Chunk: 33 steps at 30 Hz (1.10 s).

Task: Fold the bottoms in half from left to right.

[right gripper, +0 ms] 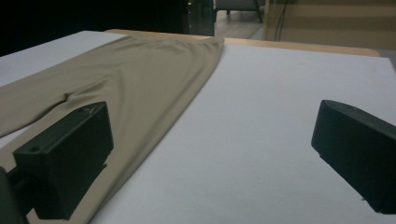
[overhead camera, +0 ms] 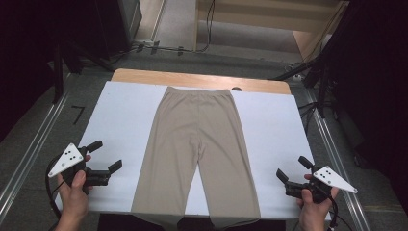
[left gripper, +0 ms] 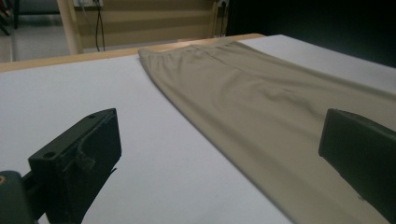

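A pair of beige trousers (overhead camera: 197, 144) lies flat on the white table cover (overhead camera: 122, 120), waistband at the far side, both leg ends hanging over the near edge. My left gripper (overhead camera: 108, 155) hovers over the white cover left of the left leg, jaws wide open and empty. My right gripper (overhead camera: 294, 169) is held right of the right leg, also open and empty. In the left gripper view the trousers (left gripper: 261, 102) stretch away to the right of my left gripper (left gripper: 219, 154). In the right gripper view the trousers (right gripper: 135, 74) lie to the left of my right gripper (right gripper: 210, 158).
The wooden tabletop (overhead camera: 144, 76) shows as a strip beyond the white cover. Metal floor rails (overhead camera: 29, 149) run along both sides of the table. Cables (overhead camera: 159, 48) and stand legs (overhead camera: 317, 72) lie on the floor beyond the far edge.
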Available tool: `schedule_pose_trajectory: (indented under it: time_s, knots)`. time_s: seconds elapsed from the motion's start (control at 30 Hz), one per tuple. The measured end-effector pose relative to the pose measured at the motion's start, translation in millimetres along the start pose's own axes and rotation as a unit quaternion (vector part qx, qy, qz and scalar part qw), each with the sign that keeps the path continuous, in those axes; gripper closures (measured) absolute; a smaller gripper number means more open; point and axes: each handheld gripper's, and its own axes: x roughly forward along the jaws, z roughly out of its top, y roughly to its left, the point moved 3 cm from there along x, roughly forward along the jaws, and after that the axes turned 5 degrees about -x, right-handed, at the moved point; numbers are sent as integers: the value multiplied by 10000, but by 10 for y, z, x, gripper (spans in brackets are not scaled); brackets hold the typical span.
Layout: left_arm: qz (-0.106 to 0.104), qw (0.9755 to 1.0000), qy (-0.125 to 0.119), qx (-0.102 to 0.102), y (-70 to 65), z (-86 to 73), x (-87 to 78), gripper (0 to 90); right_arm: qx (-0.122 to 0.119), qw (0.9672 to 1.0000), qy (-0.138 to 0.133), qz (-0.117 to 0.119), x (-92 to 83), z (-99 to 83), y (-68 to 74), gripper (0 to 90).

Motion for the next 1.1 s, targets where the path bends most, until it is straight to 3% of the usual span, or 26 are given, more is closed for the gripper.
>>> schedule_pose_trajectory:
  time_s: [0.03,0.07,0.1,0.17,0.27,0.4,0.57,0.67,0.87,0.97,1.1]
  knots:
    - [0,10000,0,0,0,0,0,0,0,10000,0,0,0,0,0,0]
    - [-192,9997,-26,-133,-39,71,25,0,-57,9999,15,95,16,18,28,0]
    - [-192,9997,-26,-133,-39,71,25,0,-57,9999,15,95,16,18,28,0]
    - [-163,9999,19,28,-95,195,72,0,-60,9998,-38,204,28,74,68,0]
    - [-234,9997,-26,11,-108,278,107,0,-67,9993,-92,356,39,121,129,0]
    - [-272,9996,-11,122,-118,456,236,0,-288,9987,-96,409,45,174,242,0]
    - [-327,9991,140,248,-131,582,395,0,-339,9985,-225,370,39,228,346,0]
    - [-452,9986,169,201,-81,698,569,0,-378,9979,-271,458,34,261,396,0]
    - [-434,9988,207,101,44,863,840,0,-630,9944,-325,781,81,267,511,0]
    - [-370,9989,256,126,119,941,985,0,-691,9933,-229,895,92,254,536,0]
    - [-362,9988,330,9,208,1012,1202,0,-646,9921,-38,1078,72,220,527,0]
